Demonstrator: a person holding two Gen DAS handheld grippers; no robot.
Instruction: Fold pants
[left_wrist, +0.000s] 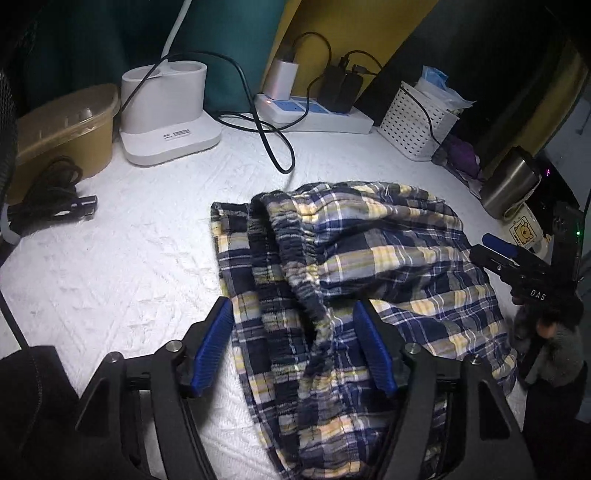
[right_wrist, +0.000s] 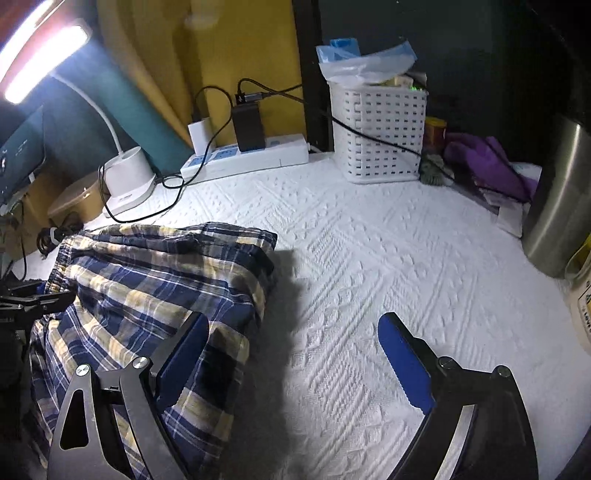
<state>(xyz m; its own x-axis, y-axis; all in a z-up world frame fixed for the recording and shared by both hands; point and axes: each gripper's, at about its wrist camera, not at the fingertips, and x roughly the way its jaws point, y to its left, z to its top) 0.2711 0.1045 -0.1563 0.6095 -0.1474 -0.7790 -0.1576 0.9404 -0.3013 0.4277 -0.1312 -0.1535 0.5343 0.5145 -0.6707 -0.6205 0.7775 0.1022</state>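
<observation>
The plaid pants (left_wrist: 354, 273), navy, yellow and white, lie folded over in a bundle on the white textured cloth (left_wrist: 129, 258). The elastic waistband runs down the bundle's left side. My left gripper (left_wrist: 293, 350) is open, its blue pads straddling the waistband end just above the fabric. My right gripper (right_wrist: 295, 354) is open over the right edge of the pants (right_wrist: 159, 295); its left finger lies on the fabric, its right finger over bare cloth. It also shows in the left wrist view (left_wrist: 498, 247) at the bundle's right.
At the back stand a white lamp base (left_wrist: 166, 110), a power strip (left_wrist: 314, 110) with chargers and black cables, and a white perforated basket (right_wrist: 376, 133). A tan lidded box (left_wrist: 62, 136) is at the left. A steel cup (right_wrist: 561, 206) and purple cloth (right_wrist: 487, 162) are at the right.
</observation>
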